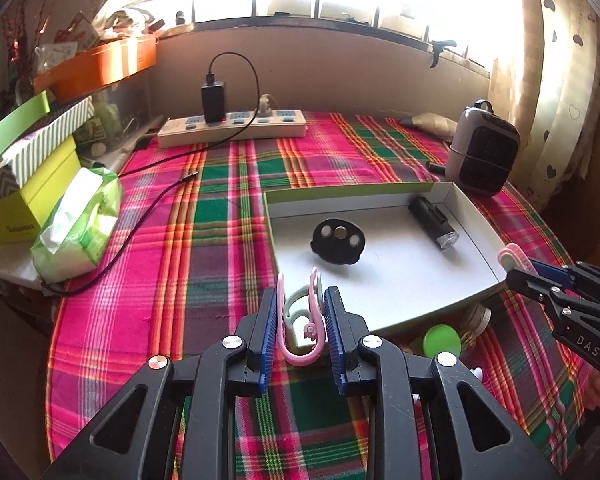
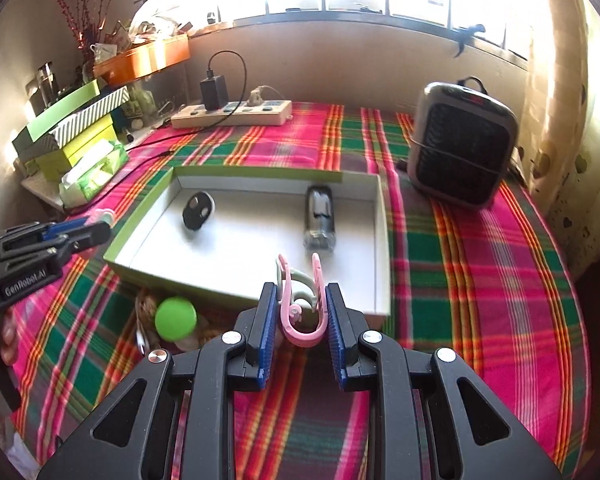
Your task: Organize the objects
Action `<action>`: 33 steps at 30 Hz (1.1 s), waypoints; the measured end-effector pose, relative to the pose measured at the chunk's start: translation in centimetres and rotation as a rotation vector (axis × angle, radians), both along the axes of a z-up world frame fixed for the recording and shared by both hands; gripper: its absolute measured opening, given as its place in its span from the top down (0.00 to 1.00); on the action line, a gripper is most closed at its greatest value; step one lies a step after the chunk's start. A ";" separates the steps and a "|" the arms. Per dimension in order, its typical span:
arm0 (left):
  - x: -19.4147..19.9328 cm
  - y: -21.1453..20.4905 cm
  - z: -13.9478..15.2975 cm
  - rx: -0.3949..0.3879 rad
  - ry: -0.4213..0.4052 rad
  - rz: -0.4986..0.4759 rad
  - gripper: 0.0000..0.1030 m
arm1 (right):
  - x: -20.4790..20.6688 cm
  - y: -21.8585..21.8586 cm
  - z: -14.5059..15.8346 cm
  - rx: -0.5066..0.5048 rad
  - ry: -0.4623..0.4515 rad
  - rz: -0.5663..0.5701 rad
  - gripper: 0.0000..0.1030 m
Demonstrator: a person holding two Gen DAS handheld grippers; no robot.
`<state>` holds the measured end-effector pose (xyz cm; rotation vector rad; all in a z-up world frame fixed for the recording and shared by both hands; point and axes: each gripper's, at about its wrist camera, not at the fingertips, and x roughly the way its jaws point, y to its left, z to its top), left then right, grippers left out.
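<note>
Two pink clips are clamped, one in the left gripper, one in the right gripper; either could be dropped short of the box ahead if pinched off-centre.

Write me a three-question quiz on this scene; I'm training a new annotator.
1. True or false: the shallow white cardboard tray with a green rim is empty.
2. What is the left gripper shut on? A) a pink U-shaped plastic clip; B) a spoon; C) nothing.
3. Does the round green lid lie inside or outside the tray?

Key:
1. False: it holds a black round disc with holes and a black cylindrical torch.
2. A.
3. Outside, on the pink-and-green plaid tablecloth.
</note>
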<state>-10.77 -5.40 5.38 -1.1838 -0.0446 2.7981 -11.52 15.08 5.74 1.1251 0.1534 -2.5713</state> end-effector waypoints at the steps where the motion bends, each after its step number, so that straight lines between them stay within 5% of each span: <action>1: -0.2 0.2 0.0 0.001 -0.002 -0.003 0.79 | -0.3 -0.2 0.1 -0.002 -0.001 0.005 0.76; 14: -3.1 1.5 -0.6 0.006 -0.033 -0.034 0.79 | -4.9 -3.4 0.7 0.004 -0.027 0.060 0.76; 33: -5.5 2.5 -3.3 -0.014 -0.092 -0.034 0.79 | -11.3 -6.4 -2.9 0.050 -0.127 0.064 0.76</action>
